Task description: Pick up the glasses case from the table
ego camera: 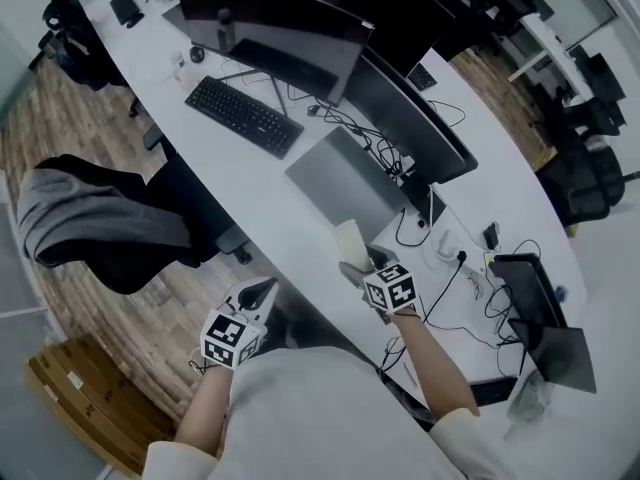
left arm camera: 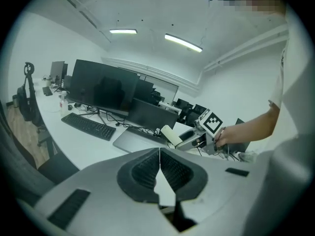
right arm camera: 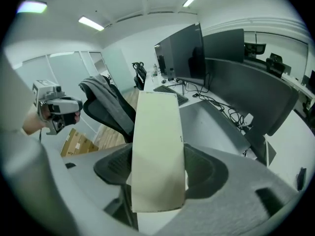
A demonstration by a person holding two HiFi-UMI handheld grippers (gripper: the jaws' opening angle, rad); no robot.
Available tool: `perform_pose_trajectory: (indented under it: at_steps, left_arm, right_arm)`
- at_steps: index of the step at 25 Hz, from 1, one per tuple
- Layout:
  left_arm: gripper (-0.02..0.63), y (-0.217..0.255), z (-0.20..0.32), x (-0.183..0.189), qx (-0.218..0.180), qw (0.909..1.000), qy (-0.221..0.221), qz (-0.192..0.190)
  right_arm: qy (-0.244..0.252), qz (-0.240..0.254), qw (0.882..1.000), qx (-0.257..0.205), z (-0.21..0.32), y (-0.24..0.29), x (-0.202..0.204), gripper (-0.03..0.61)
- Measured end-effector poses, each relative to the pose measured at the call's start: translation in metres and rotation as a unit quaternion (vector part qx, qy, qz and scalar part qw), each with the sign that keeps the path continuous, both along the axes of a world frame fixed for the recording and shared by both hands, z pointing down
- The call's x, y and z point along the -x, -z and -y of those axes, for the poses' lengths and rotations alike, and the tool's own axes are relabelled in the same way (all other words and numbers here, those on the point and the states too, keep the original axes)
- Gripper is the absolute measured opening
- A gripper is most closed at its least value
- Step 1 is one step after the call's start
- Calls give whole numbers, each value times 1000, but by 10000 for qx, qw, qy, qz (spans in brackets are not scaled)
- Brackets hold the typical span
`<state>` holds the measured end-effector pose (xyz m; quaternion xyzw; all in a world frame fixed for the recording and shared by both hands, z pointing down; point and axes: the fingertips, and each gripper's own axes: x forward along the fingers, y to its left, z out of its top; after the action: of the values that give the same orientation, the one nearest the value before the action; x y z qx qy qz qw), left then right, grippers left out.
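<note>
A cream, oblong glasses case (ego camera: 351,241) is held off the white table (ego camera: 285,230), standing out from my right gripper (ego camera: 356,264), whose jaws are shut on its lower end. In the right gripper view the case (right arm camera: 157,146) fills the space between the two pads and hides the fingertips. My left gripper (ego camera: 262,290) hovers off the table's near edge, to the left of the case. Its jaws are shut with nothing between them (left arm camera: 159,168). The left gripper view shows the case (left arm camera: 170,134) in the right gripper (left arm camera: 191,140) above the desk.
A closed grey laptop (ego camera: 345,180) lies just beyond the case, and a black keyboard (ego camera: 243,115) and dark monitors (ego camera: 270,28) lie further back. Cables and a charger (ego camera: 445,246) trail at the right. A chair draped with a grey jacket (ego camera: 95,218) stands to the left.
</note>
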<state>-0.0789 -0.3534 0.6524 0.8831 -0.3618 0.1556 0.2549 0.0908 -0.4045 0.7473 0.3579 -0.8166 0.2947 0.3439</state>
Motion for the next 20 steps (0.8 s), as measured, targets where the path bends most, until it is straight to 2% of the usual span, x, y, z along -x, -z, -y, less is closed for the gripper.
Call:
perform_pose_trajectory:
  at_steps: [11, 20]
  left_arm:
    - [9, 43, 2, -50, -268, 9993, -149, -211]
    - [9, 77, 14, -52, -509, 9983, -86, -288]
  right_arm:
    - [-617, 730, 9931, -679, -14, 88, -60, 310]
    - [-869, 1115, 9806, -1361, -23, 157, -82, 310]
